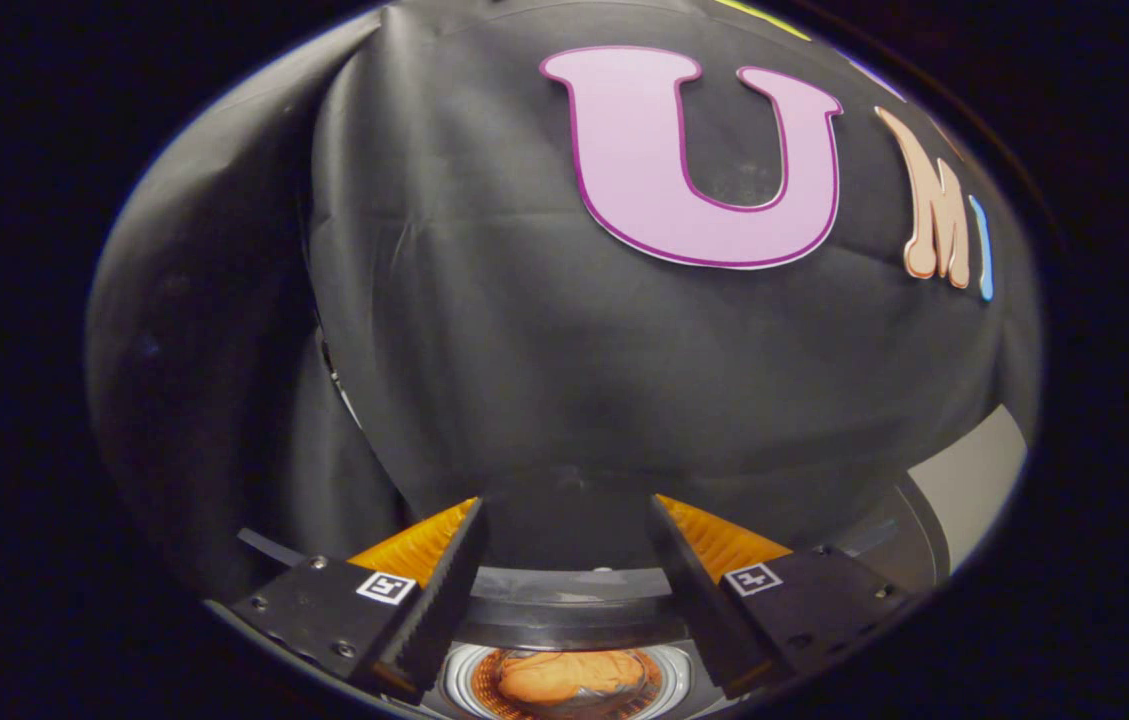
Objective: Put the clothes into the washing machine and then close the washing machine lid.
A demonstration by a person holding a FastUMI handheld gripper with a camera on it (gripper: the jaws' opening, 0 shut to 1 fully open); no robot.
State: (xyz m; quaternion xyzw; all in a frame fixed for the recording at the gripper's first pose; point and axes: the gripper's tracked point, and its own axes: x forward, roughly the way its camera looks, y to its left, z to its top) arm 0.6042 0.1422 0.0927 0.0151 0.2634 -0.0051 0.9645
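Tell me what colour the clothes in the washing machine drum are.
Orange, seen in the gripper view: the clothes lie in the drum between the open gripper.

One two-finger gripper [564, 520] is counted, its two fingers [444, 570] spread apart with nothing between them, along with one round-mouthed dark-rimmed washing machine [564, 615] below them and one crumpled orange bundle of clothes [569, 675] lying in its metal drum.
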